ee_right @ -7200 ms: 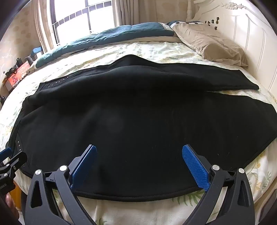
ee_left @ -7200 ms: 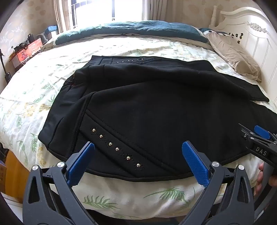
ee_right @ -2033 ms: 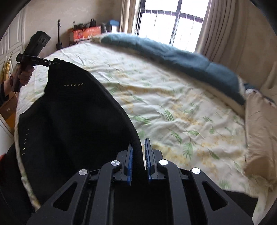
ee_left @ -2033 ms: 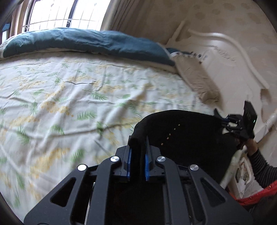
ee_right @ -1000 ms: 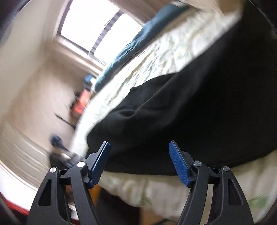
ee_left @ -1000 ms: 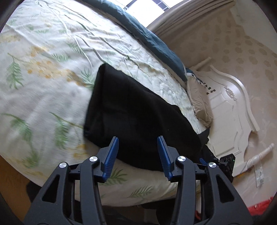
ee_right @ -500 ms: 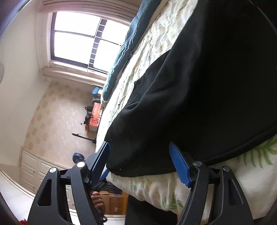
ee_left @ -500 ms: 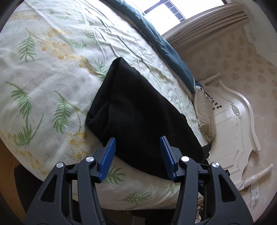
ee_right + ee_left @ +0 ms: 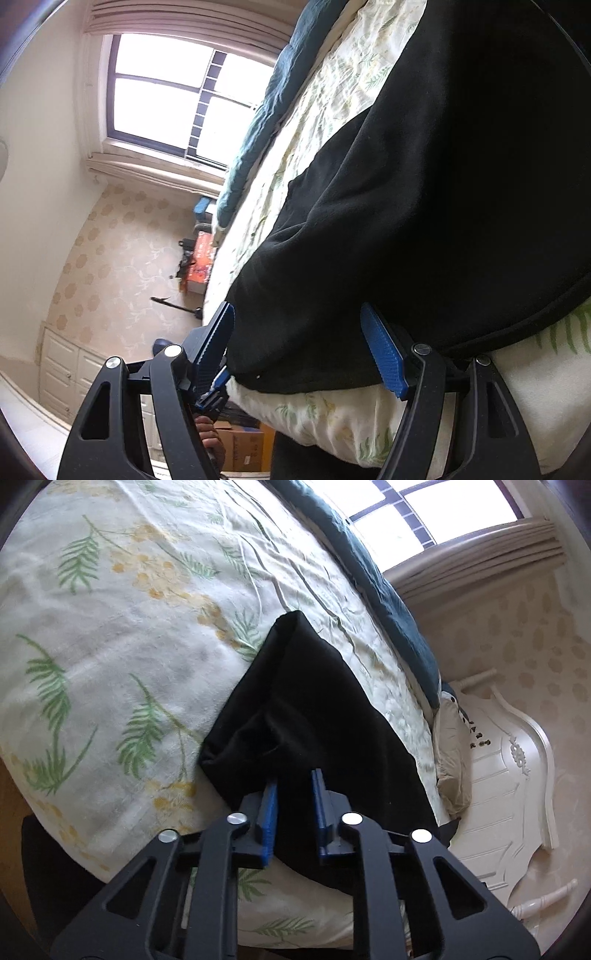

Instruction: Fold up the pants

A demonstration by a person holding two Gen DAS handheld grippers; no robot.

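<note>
The black pants [image 9: 310,716] lie folded lengthwise in a long strip along the near edge of the bed, also filling the right wrist view [image 9: 424,192]. My left gripper [image 9: 293,805] is nearly shut on the near edge of the pants close to their left end, with black cloth between the blue pads. My right gripper [image 9: 299,347] is open, its blue fingers [image 9: 382,349] spread on either side of the pants' near edge. The left gripper's tip and the hand holding it show low in the right wrist view [image 9: 210,398].
The bed has a floral sheet [image 9: 122,635], a teal duvet [image 9: 373,587] at the far side, a beige pillow [image 9: 448,746] and a white headboard [image 9: 517,768]. A window [image 9: 177,99], an orange box [image 9: 201,264] and white cabinets [image 9: 62,373] stand beyond the bed.
My left gripper has closed from open onto the pants' near edge and moved in closer. My right gripper stays open and has edged closer to the cloth.
</note>
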